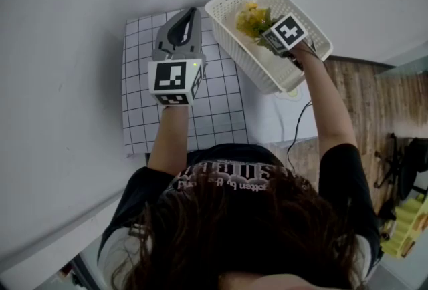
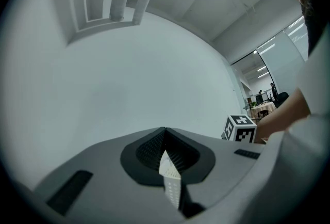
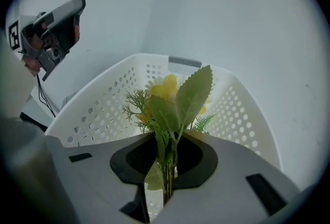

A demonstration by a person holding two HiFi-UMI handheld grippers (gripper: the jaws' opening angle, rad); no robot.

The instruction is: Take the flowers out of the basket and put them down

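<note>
The right gripper has its jaws drawn narrow on the green stems of the flowers, low down, so the yellow heads and leaves stand free beyond the tips and are not crushed. It points steeply down into the white basket, since the stems can only be reached from above its tall, perforated walls.

In the head view the basket sits at about 1 o'clock, at the table's far right corner, with the right gripper inside its rim. The flowers spread from it towards 10 o'clock, still within the basket's outline. Whether the stems are already off the basket's floor I cannot tell, but the grip looks firm enough for a lift.

The left gripper hovers at about 11 o'clock, over the squared mat, at the basket's 9 o'clock, near but apart. Its own view shows the left gripper with jaws together and nothing held, aimed at the bare wall. It seems kept close to steady the basket if it shifts, yet out of the right arm's way.

The mat lies flat and bare at the basket's 8 o'clock, which makes it the likely place to lay the flowers. A cable hangs at the table's edge at the basket's 5 o'clock, outside that path.
</note>
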